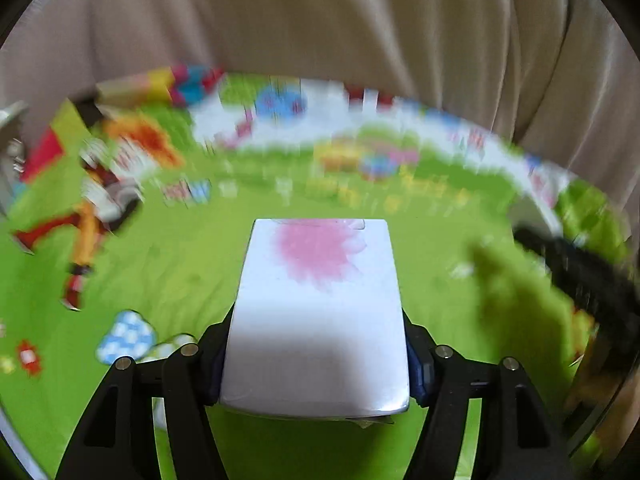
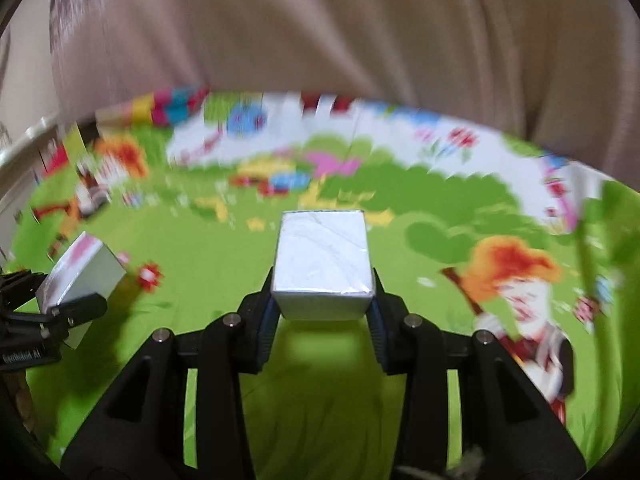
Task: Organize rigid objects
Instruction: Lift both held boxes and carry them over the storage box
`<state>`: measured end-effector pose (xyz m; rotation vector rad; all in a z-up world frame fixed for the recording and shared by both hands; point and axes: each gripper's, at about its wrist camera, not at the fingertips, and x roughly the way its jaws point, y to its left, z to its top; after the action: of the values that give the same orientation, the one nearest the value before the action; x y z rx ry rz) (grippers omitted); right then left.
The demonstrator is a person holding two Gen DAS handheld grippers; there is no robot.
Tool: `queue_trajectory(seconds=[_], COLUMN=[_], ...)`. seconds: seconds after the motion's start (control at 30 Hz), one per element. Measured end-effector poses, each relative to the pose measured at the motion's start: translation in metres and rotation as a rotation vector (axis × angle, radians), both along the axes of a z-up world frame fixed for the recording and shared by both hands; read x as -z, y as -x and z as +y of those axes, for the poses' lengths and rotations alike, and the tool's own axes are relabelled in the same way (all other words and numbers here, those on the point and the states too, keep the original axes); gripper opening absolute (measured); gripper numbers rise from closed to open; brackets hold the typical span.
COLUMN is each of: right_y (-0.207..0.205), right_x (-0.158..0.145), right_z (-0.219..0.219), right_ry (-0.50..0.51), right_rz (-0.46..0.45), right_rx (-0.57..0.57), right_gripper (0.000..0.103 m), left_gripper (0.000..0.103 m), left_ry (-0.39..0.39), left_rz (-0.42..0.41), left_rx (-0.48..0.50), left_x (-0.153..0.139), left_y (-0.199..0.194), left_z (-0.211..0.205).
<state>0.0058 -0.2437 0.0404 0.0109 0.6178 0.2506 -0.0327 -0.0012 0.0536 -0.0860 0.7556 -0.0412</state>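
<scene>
My left gripper [image 1: 314,372] is shut on a flat white box with a pink flower print [image 1: 320,312], held above the green play mat [image 1: 180,272]. The same box [image 2: 82,270] and left gripper [image 2: 60,316] appear at the left edge of the right wrist view. My right gripper [image 2: 322,322] is shut on a smaller plain white box [image 2: 324,260], its blue pads pressed on both sides, also lifted over the mat [image 2: 200,248]. The dark shape of the right gripper [image 1: 580,272] shows at the right of the left wrist view.
The mat carries bright cartoon prints, among them a red-haired figure [image 2: 516,280]. A beige curtain [image 2: 320,32] hangs behind the mat's far edge. Coloured blocks [image 2: 168,108] lie blurred at the far left. Motion blur hides fine detail.
</scene>
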Motion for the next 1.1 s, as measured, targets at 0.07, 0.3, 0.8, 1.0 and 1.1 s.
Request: queue_trajectory(seconds=[0.07, 0.3, 0.8, 1.0, 1.1], right_y=[0.038, 0.173, 0.284, 0.285, 0.287], right_x=[-0.018, -0.102, -0.175, -0.177, -0.178], right_z=[-0.008, -0.024, -0.014, 0.002, 0.012], right_ry=[-0.03, -0.029, -0.026, -0.024, -0.024], right_rz=[-0.1, -0.452, -0.702, -0.693, -0.704], right_rx=[0.05, 0.103, 0.037, -0.014, -0.04], right_gripper=[0.044, 0.044, 0.044, 0.044, 0.044], left_gripper=[0.067, 0.067, 0.067, 0.067, 0.067], left_ry=[-0.001, -0.015, -0.009, -0.006, -0.006], left_rz=[-0.144, -0.512, -0.617, -0.593, -0.61], left_rx=[-0.021, 0.028, 0.07, 0.035, -0.006], left_x=[-0.038, -0.131, -0.158, -0.147, -0.145], left_y=[0.031, 0.128, 0.217, 0.225, 0.234], left_z=[-0.004, -0.034, -0.031, -0.013, 0.002])
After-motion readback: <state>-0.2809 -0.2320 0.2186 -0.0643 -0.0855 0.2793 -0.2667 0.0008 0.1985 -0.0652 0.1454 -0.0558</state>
